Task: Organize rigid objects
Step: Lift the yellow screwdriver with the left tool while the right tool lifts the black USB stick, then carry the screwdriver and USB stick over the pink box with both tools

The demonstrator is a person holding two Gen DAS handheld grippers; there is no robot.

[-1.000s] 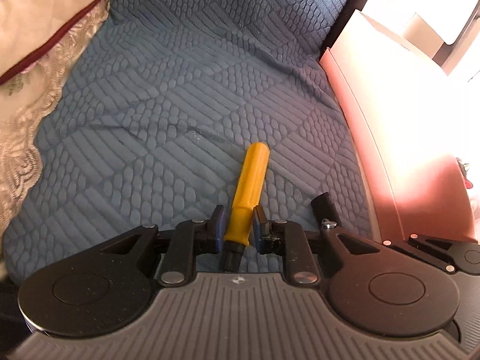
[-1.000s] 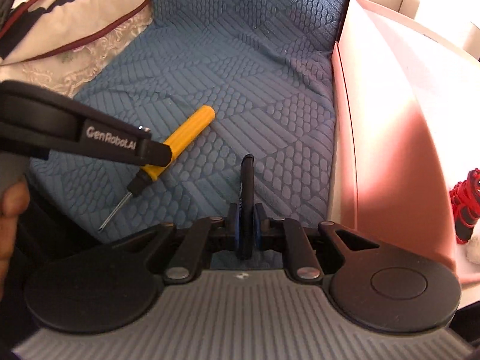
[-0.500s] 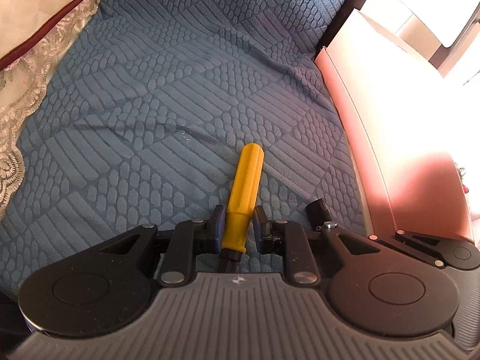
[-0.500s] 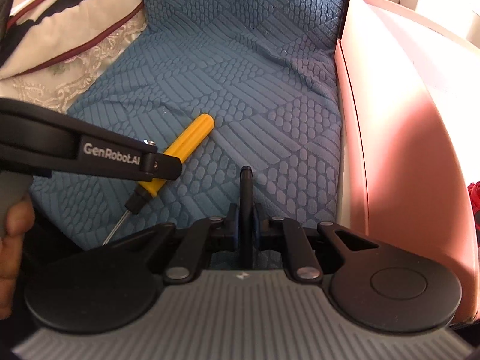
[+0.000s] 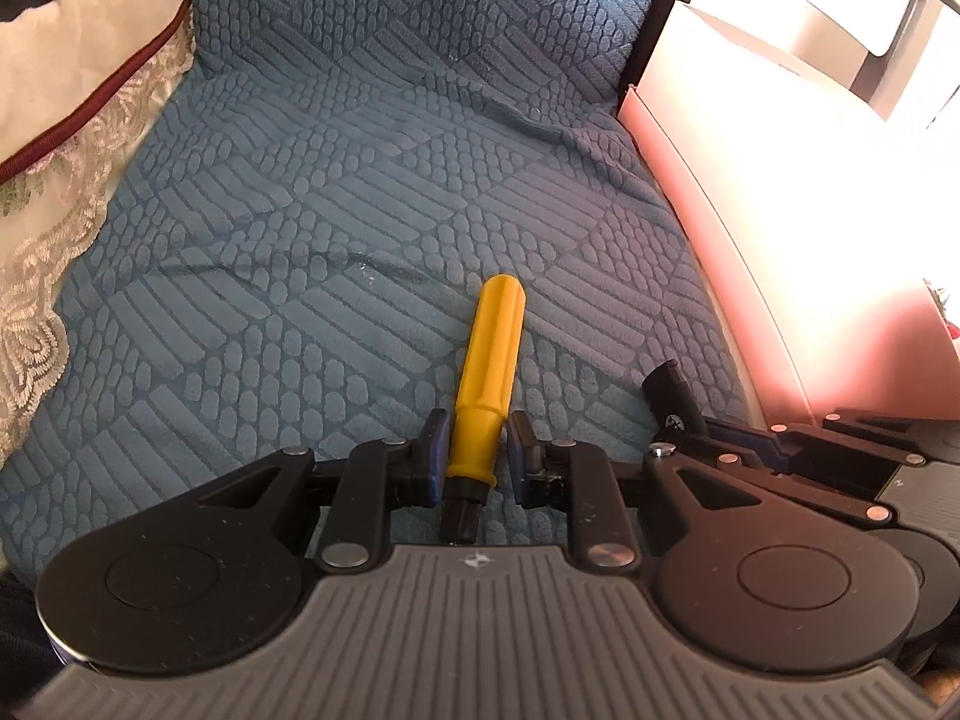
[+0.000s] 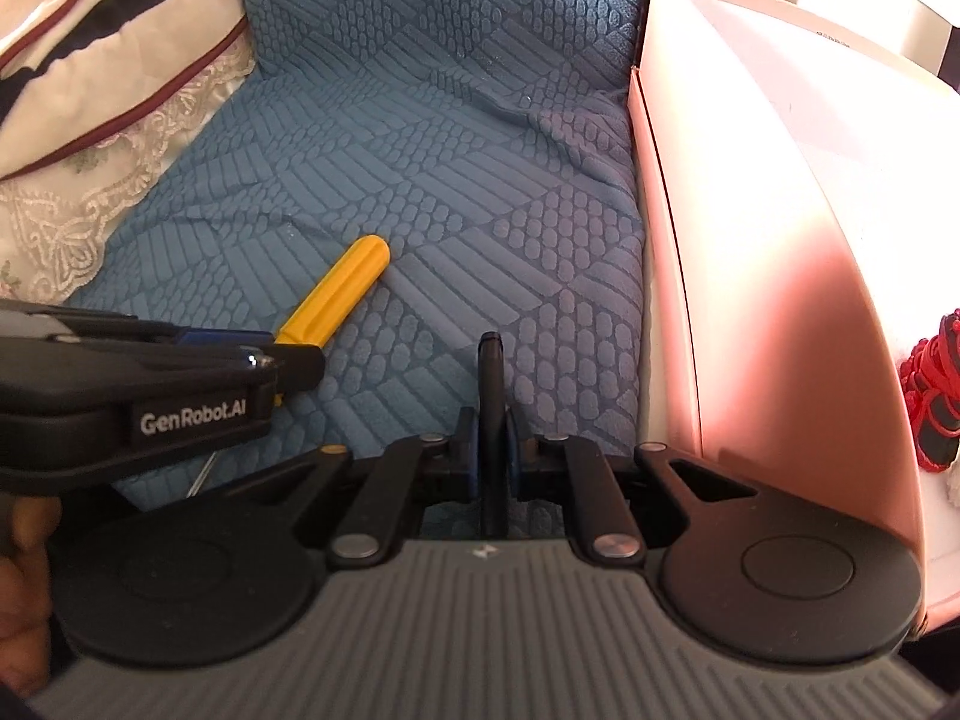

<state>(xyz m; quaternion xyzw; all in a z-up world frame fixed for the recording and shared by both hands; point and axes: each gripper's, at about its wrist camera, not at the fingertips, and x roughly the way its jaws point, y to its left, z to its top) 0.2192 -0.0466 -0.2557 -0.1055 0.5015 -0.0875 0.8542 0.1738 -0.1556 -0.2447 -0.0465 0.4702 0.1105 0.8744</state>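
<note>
Left tongs (image 5: pixel 477 459) closed on yellow screwdriver (image 5: pixel 489 372) at its collar; right tongs (image 6: pixel 492 441) clamped on slim black tool (image 6: pixel 492 384). Both above blue cushion (image 5: pixel 360 180). Carry level to pink box (image 6: pixel 780 270); hold grip firm.

The only text that can be read is the white lettering "GenRobot.AI" on the black side face of the left hand-held gripper (image 6: pixel 288 354), seen in the right wrist view. A few tiny dark marks sit near the top edge of the pink box (image 6: pixel 780 210) in that view, too small to make out. The left wrist view shows no legible text.
</note>
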